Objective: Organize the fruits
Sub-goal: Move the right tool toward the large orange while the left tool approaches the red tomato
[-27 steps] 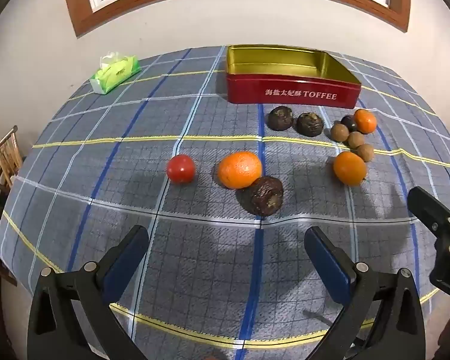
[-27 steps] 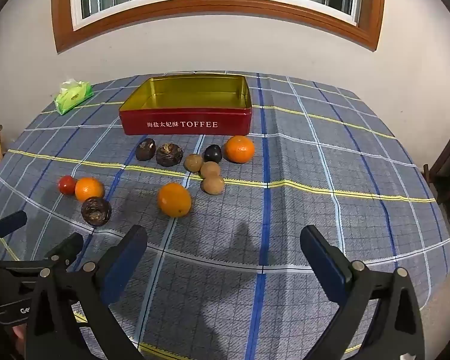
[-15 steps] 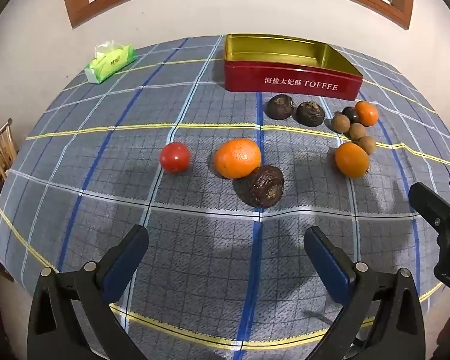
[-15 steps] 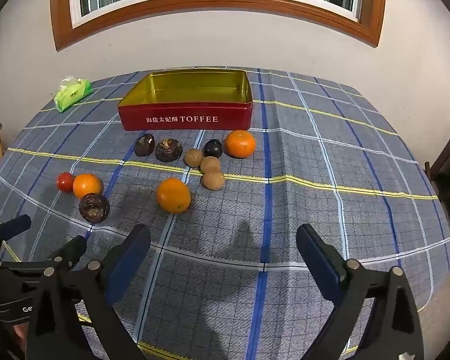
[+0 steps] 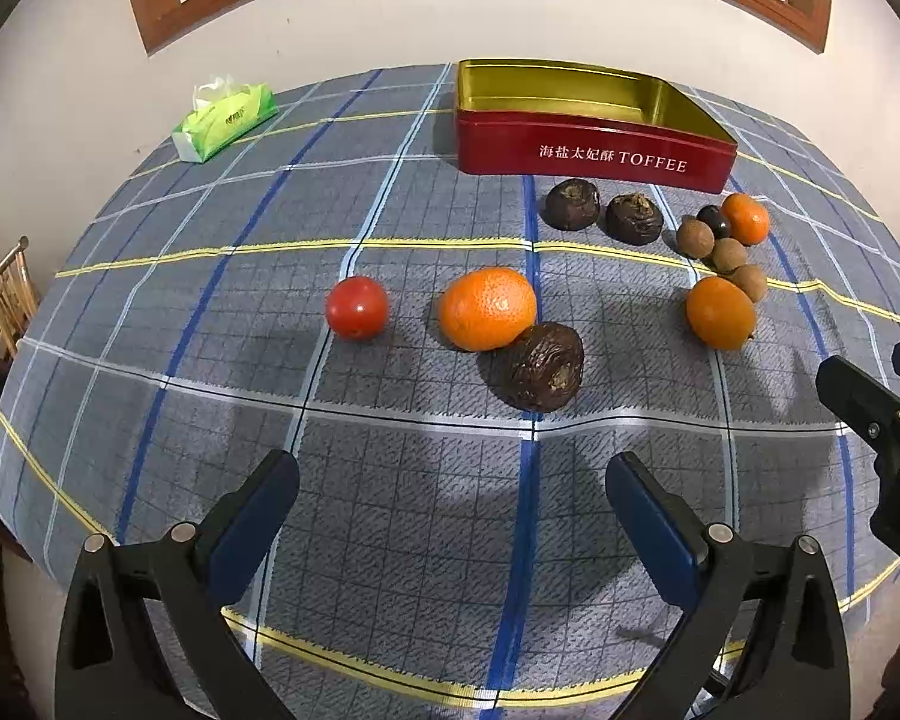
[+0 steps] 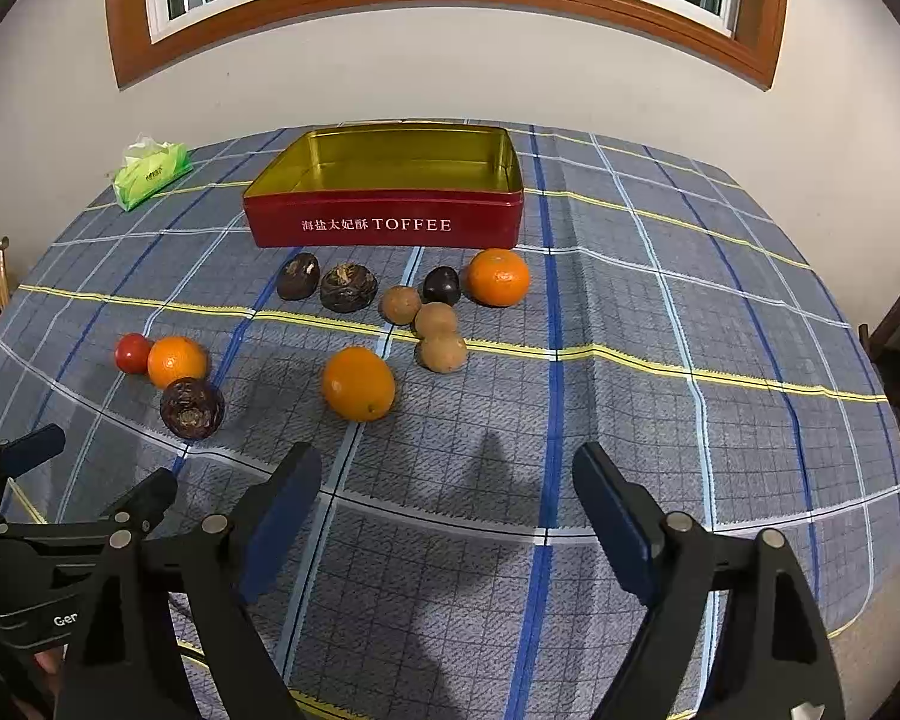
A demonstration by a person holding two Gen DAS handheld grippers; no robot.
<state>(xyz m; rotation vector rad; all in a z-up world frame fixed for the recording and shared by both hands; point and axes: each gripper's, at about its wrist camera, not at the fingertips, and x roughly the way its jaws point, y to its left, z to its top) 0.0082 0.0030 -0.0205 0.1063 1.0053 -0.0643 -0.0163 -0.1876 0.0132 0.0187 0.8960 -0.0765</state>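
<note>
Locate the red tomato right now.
In the left wrist view the tomato sits left of centre on the tablecloth, apart from the orange on its right; nothing is in the toffee tin behind.

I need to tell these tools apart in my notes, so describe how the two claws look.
Both look alike. The left claw has a black angular frame with silver rivets and two fingers faced with dark blue pads. The right claw has the same black frame, rivets and blue pads. From the right wrist view, white lettering beginning "Ge" shows on the left tool's body. No cables or sleeves are visible.
</note>
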